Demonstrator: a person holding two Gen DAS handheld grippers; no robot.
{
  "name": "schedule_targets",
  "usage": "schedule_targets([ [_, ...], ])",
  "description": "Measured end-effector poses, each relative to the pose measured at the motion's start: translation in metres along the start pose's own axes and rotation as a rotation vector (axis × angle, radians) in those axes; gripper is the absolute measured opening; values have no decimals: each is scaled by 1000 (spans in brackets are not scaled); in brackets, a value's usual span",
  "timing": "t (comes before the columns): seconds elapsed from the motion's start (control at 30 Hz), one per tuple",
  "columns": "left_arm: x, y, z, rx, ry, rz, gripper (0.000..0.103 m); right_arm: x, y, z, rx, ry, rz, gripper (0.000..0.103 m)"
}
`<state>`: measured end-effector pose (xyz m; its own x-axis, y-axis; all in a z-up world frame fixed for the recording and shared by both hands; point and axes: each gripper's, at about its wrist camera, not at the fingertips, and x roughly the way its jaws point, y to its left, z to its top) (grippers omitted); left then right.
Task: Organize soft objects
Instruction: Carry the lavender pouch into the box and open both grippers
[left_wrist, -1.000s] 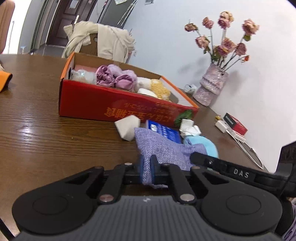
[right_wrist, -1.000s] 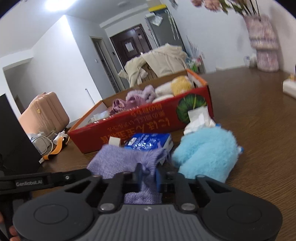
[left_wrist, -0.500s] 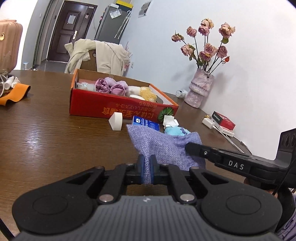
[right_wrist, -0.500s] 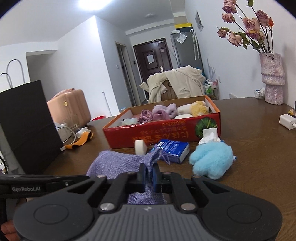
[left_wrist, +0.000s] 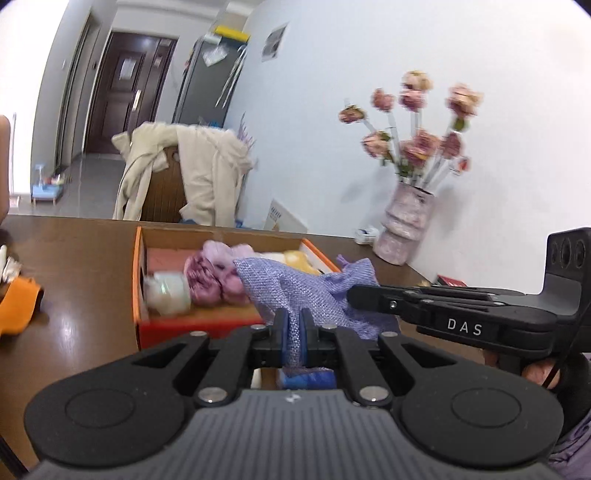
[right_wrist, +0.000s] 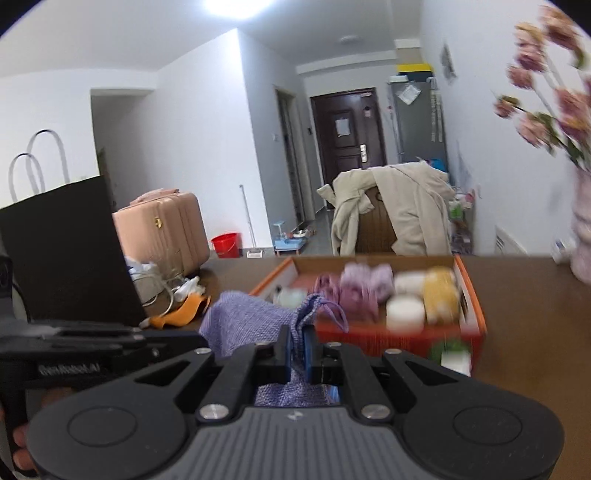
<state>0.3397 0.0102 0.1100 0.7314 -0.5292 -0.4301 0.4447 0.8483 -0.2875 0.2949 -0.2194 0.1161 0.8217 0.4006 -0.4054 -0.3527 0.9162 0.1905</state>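
Note:
A purple woven drawstring pouch (left_wrist: 295, 286) hangs in the air between my two grippers. My left gripper (left_wrist: 294, 334) is shut on one edge of it, and my right gripper (right_wrist: 296, 349) is shut on the other edge of the pouch (right_wrist: 247, 325). In the left wrist view the right gripper's body (left_wrist: 461, 314) reaches in from the right. Behind the pouch stands the red cardboard box (left_wrist: 192, 328) on the brown table, holding pink and lilac soft rolls (left_wrist: 210, 277), a white roll and a yellow fluffy item (right_wrist: 439, 295). A blue packet (left_wrist: 306, 378) shows below the left jaws.
A vase of dried pink flowers (left_wrist: 408, 229) stands at the table's far right by the wall. An orange item (left_wrist: 18, 306) and a black paper bag (right_wrist: 62, 251) sit at the left. A chair draped with a beige coat (right_wrist: 391, 210) stands beyond the table.
Both grippers have risen together with the pouch, lifting it off the table. The box now appears lower and nearer, and the blue plush and white block have dropped out of view.

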Motion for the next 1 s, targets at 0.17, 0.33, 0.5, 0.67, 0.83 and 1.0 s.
schedule_targets([
  [0.17, 67, 37, 41, -42, 119, 100, 7, 90, -12, 55, 13, 121, 20, 7],
  [0.33, 110, 78, 39, -112, 205, 154, 7, 168, -16, 53, 33, 241, 12, 7],
  [0.5, 131, 85, 15, -43, 288, 163, 8, 221, -24, 29, 68, 365, 19, 7],
  [0.67, 132, 81, 2, 36, 273, 183, 9, 236, -35, 8, 87, 412, -1, 11],
  [0.83, 131, 83, 8, 41, 245, 211, 38, 239, -45, -1, 110, 446, -5, 11],
  [1.0, 109, 81, 23, 19, 166, 241, 44, 235, -50, -3, 153, 443, 40, 21],
])
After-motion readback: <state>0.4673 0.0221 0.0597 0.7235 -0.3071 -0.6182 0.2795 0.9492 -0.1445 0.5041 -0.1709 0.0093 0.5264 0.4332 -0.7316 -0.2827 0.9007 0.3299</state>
